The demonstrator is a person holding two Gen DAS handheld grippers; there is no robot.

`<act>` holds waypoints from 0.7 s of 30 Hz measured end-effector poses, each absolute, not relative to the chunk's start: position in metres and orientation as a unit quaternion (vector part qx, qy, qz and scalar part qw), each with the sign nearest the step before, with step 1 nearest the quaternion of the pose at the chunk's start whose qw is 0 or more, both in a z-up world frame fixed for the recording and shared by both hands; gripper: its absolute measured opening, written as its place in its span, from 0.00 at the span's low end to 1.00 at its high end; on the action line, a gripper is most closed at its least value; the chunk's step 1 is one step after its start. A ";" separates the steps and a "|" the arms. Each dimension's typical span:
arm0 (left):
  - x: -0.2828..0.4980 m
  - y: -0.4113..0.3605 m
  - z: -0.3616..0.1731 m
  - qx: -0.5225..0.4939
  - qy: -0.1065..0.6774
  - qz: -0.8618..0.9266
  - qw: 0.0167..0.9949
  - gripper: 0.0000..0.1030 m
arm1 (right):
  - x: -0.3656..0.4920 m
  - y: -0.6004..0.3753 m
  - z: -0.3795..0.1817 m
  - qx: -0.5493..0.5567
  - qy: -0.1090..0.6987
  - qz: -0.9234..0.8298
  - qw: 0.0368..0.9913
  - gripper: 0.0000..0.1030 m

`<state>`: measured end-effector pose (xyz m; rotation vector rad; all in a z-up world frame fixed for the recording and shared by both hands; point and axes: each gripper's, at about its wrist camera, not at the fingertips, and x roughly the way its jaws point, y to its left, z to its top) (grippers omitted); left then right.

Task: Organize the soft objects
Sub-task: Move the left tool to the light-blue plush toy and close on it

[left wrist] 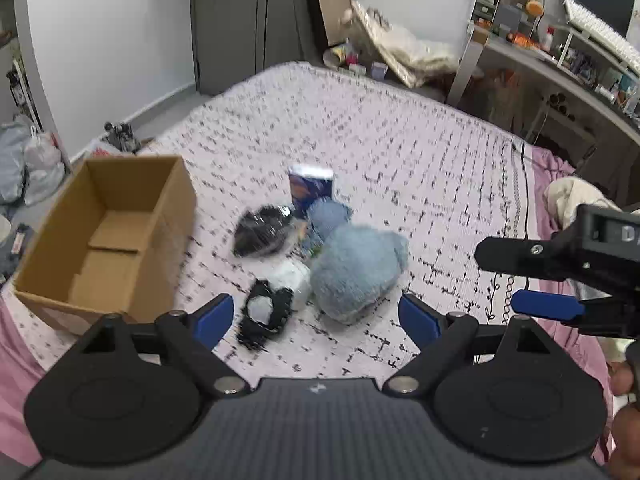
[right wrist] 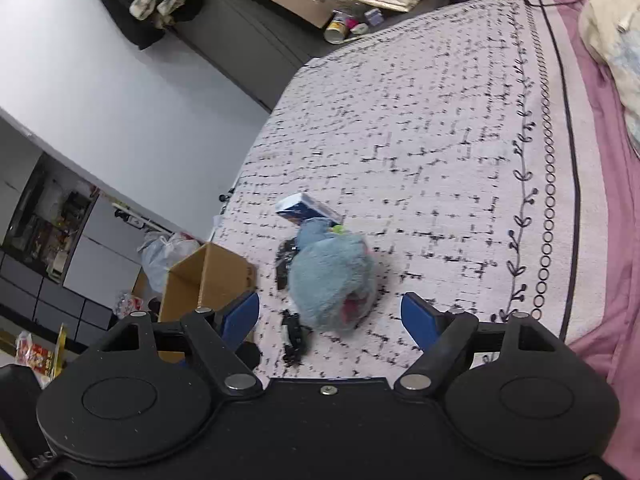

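Both grippers hang over the bed with nothing between their blue pads: the left gripper [left wrist: 316, 314] has its jaws wide apart above the small pile, and the right gripper [right wrist: 330, 316] is likewise spread, its fingers framing the toy from above without touching it. Under them the bedspread [left wrist: 400, 152], pale with black dashes, covers most of both views. An open, empty cardboard box [left wrist: 108, 236] sits at its left edge. Near the middle lies the blue plush toy [left wrist: 356, 272], with a black bundle in clear wrap [left wrist: 262, 234] just beside it, a blue carton [left wrist: 310, 186] standing behind, and a small black-and-white fabric piece [left wrist: 264, 314] nearest the left gripper's pads
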<state>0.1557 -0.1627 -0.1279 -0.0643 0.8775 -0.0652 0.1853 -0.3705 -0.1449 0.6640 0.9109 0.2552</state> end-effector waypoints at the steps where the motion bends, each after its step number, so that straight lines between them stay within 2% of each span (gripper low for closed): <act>1: 0.159 -0.166 -0.134 -0.029 0.428 -0.031 0.903 0.87 | 0.186 -0.372 -0.148 0.314 0.431 0.119 0.837 0.76; 14: 0.211 -0.192 -0.199 -0.005 0.482 0.004 0.876 0.87 | 0.213 -0.385 -0.189 0.317 0.468 0.113 0.817 0.76; 20: 0.221 -0.187 -0.199 -0.001 0.456 0.013 0.890 0.81 | 0.231 -0.381 -0.208 0.327 0.481 0.123 0.804 0.76; 21: 0.223 -0.188 -0.200 0.001 0.454 0.011 0.891 0.78 | 0.235 -0.380 -0.212 0.330 0.485 0.124 0.801 0.76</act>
